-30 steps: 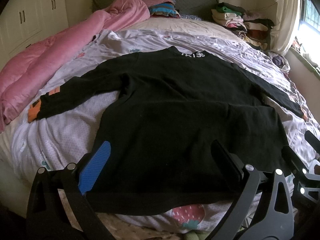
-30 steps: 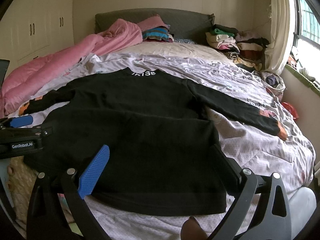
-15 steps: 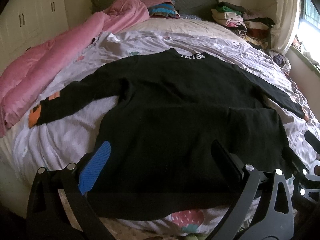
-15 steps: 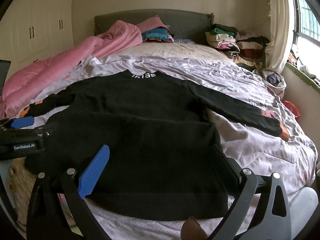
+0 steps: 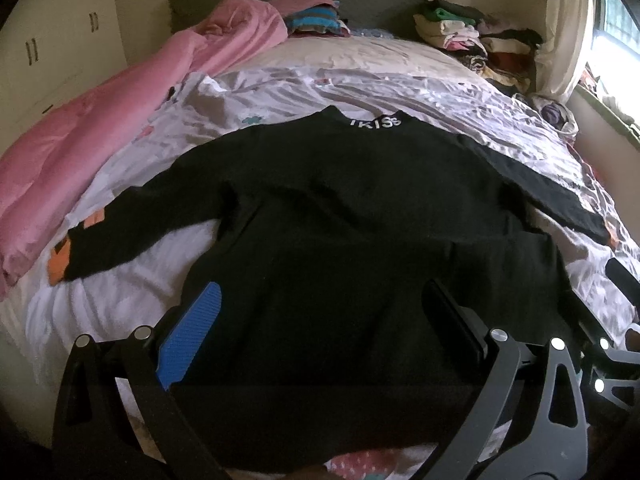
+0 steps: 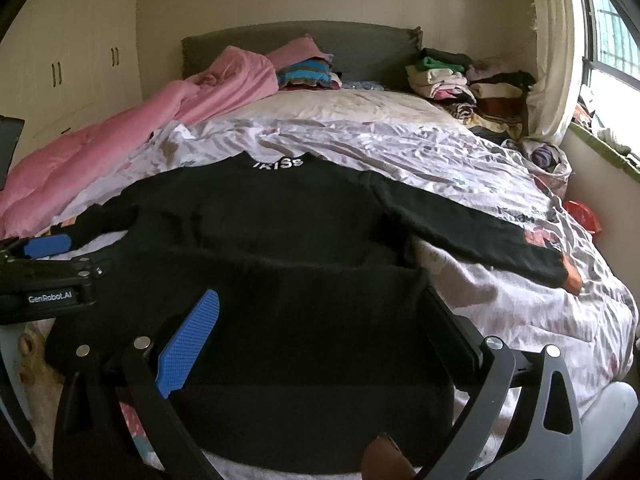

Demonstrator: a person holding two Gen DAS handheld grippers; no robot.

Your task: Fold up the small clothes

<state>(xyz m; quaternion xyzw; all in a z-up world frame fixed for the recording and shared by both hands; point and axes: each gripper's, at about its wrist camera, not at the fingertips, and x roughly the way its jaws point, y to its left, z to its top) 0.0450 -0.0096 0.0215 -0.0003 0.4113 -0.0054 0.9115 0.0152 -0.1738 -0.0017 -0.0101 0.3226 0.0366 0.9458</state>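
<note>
Black sweater point(image 5: 360, 240) flat on bed point(image 5: 360, 68), under both gaping claws

Wide bed point(image 6: 400, 148) under a crumpled pale printed sheet point(image 6: 460, 168), grey headboard point(image 6: 360, 46) at the far end. Spread flat across the near half: 1 black sweater point(image 6: 288, 248), both sleeves out. Far left, a pink duvet point(image 6: 120, 140); far right, stacked folded clothes point(image 6: 472, 88).

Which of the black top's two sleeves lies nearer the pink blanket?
The sleeve on the image-left side, its orange cuff close to the pink blanket. The other sleeve stretches toward the window side.
</note>
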